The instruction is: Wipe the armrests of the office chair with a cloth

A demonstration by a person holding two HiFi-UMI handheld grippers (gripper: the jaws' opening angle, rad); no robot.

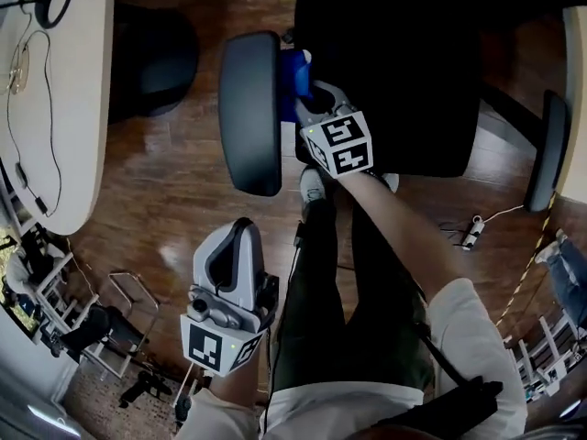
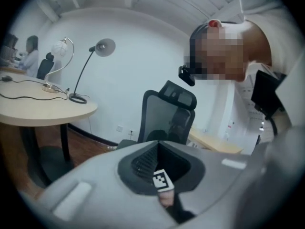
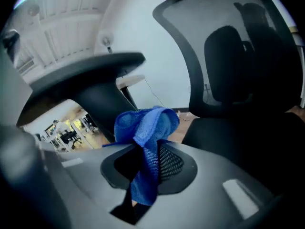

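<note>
In the head view the office chair's left armrest (image 1: 249, 113) is a long dark pad, and the black seat (image 1: 394, 81) lies to its right. The other armrest (image 1: 548, 149) shows at the far right. My right gripper (image 1: 307, 85) is shut on a blue cloth (image 1: 293, 70) and holds it against the left armrest's inner edge. In the right gripper view the cloth (image 3: 145, 137) hangs bunched from the right gripper (image 3: 145, 128), just under the armrest pad (image 3: 90, 68). My left gripper (image 1: 240, 235) is held low near my body, shut and empty; in its own view the left gripper (image 2: 159, 163) points away from the chair.
A round pale table (image 1: 87, 108) with a lamp and cable stands at the left, with its dark base (image 1: 151, 53) beside the armrest. A plug and cord (image 1: 472, 232) lie on the wood floor. Another office chair (image 2: 167, 113) and desk lamps (image 2: 88, 70) show in the left gripper view.
</note>
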